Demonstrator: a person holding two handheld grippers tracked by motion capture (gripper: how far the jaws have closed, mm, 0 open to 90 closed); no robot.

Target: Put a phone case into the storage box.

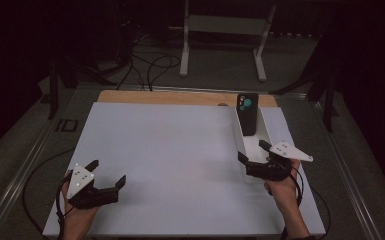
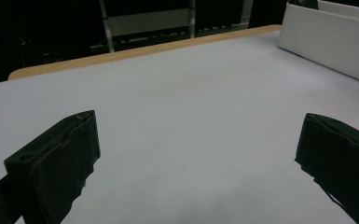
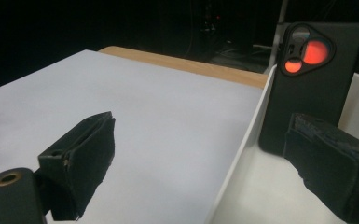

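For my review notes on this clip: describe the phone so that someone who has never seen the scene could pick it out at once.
Start from the white board covering the table, then go to the narrow white tray along its right edge. The phone leans upright at the tray's far end, beyond the right tongs. It is the one black slab there, back facing out, with round camera lenses near its top.

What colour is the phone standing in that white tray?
Black; the phone shows best in the right gripper view, leaning against the tray's far end.

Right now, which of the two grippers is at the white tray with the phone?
The right gripper: its open jaws straddle the near wall of the white tray holding the black phone. The left gripper hovers over bare table.
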